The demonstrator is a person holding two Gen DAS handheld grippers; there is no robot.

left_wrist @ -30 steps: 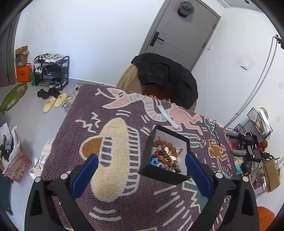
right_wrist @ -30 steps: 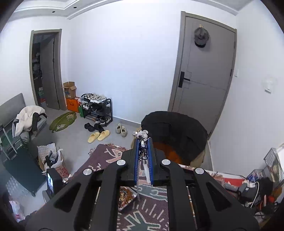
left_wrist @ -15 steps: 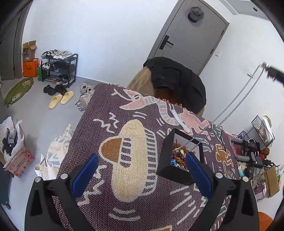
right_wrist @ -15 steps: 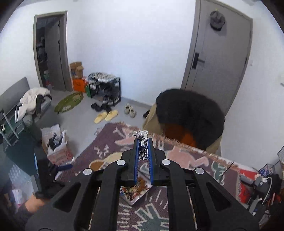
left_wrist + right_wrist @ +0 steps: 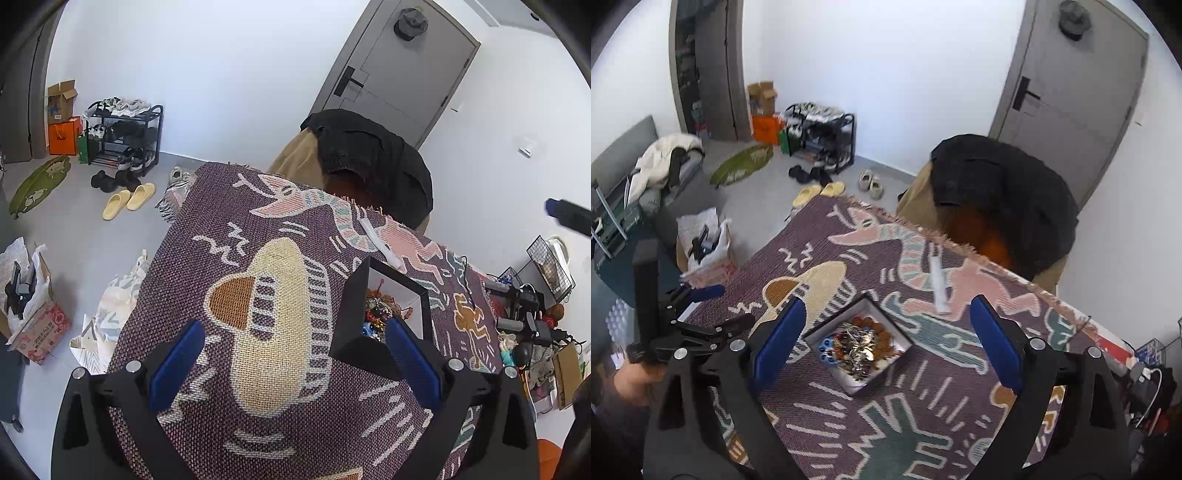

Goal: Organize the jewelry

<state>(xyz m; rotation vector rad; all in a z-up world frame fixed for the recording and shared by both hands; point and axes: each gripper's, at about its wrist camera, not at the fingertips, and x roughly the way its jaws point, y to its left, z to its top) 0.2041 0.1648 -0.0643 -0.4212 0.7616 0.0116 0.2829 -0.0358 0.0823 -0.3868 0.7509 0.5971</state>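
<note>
Jewelry [image 5: 857, 345] lies heaped in the black box [image 5: 899, 334] on your patterned woven cloth [image 5: 266, 354]. Beyond the cloth's far edge a dark jacket [image 5: 1001, 192] drapes a chair. A white strip [image 5: 940, 282] lies near the box. Your left gripper [image 5: 293, 363] and right gripper [image 5: 886, 339] both gape, empty.

Box [image 5: 384, 306] contents partly hidden

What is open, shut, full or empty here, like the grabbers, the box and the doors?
left gripper: open, empty.
right gripper: open, empty, above the box.
jewelry box: lid off, full of jewelry.
grey door: shut.
dark doorway: open.
</note>
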